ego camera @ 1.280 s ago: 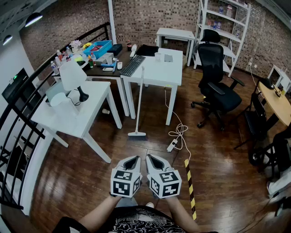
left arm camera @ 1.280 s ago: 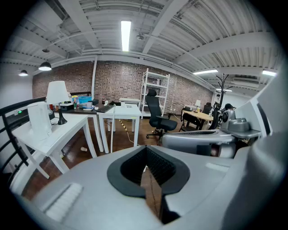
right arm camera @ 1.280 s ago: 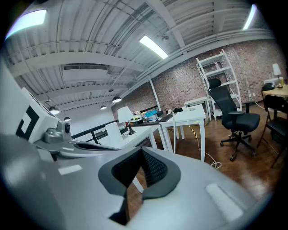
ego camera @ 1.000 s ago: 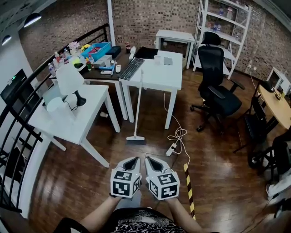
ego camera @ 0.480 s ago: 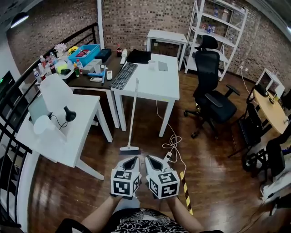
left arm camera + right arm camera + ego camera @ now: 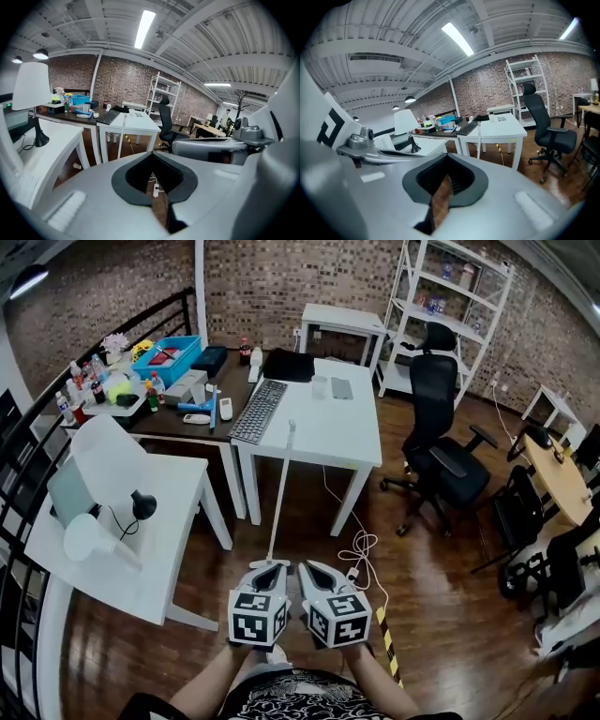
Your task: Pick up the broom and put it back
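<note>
The broom (image 6: pixel 280 493) has a thin white handle and leans upright against the front edge of the white desk (image 6: pixel 342 432). Its head is hidden behind my grippers in the head view. The handle also shows ahead in the left gripper view as the broom (image 6: pixel 121 138) and in the right gripper view as the broom (image 6: pixel 478 140). My left gripper (image 6: pixel 270 567) and right gripper (image 6: pixel 313 566) are held side by side, low and short of the broom, touching nothing. Both are shut and hold nothing, as the left gripper (image 6: pixel 157 201) and right gripper (image 6: pixel 440 197) views confirm.
A white table (image 6: pixel 164 549) with a lamp (image 6: pixel 108 460) stands to the left. A dark desk (image 6: pixel 202 395) crowded with bottles is behind it. A black office chair (image 6: pixel 441 456) is to the right. A power strip and cable (image 6: pixel 359 554) and striped floor tape (image 6: pixel 386 638) lie ahead right.
The person has walked forward toward the desk. The broom has come nearer, and its head has slipped out of sight behind the grippers. Both grippers stay shut and side by side.
</note>
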`<control>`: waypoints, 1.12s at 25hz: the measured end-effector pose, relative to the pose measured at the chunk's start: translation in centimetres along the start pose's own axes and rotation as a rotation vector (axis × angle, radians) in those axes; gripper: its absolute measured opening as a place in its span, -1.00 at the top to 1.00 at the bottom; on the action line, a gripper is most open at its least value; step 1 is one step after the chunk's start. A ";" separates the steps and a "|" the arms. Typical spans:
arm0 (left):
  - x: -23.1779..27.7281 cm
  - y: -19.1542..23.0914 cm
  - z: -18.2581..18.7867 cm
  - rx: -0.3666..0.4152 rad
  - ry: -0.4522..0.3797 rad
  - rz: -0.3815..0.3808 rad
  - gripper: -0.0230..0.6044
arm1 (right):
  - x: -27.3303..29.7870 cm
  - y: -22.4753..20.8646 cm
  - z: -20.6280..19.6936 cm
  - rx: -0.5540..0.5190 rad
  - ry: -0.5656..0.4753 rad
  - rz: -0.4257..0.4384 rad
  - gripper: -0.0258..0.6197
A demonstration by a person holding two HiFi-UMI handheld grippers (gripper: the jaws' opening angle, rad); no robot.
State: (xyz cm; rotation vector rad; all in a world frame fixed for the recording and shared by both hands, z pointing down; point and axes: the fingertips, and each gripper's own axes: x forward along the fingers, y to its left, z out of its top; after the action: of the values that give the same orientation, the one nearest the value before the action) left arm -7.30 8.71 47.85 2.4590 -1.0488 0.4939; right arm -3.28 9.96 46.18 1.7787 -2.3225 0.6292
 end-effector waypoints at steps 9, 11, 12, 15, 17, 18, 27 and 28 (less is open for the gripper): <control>2.4 3.7 2.3 -0.017 -0.013 -0.017 0.91 | 4.2 -0.1 1.5 0.016 -0.010 -0.004 0.92; 2.9 3.9 2.6 -0.009 -0.015 -0.025 0.91 | 4.8 -0.3 1.7 0.023 -0.016 -0.007 0.92; 3.1 4.1 2.8 -0.005 -0.017 -0.027 0.91 | 5.1 -0.5 1.8 0.025 -0.022 -0.009 0.92; 3.7 4.8 3.7 0.000 -0.027 -0.023 0.91 | 6.0 -0.9 2.7 0.031 -0.046 -0.006 0.92; 4.1 5.4 4.3 0.002 -0.035 -0.017 0.91 | 6.7 -1.2 3.4 0.034 -0.062 -0.004 0.92; 4.3 5.6 4.6 0.004 -0.038 -0.014 0.91 | 7.1 -1.4 3.7 0.035 -0.067 -0.001 0.92; 8.0 8.3 7.7 0.002 -0.067 0.021 0.91 | 12.3 -3.2 6.4 0.001 -0.100 0.048 0.92; 8.5 8.6 8.1 -0.001 -0.068 0.029 0.91 | 13.0 -3.6 6.8 0.001 -0.099 0.054 0.92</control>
State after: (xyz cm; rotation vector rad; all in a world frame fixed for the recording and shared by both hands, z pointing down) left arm -6.85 -5.83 47.07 2.4788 -1.1123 0.4219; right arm -2.69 -5.15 45.71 1.7924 -2.4425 0.5615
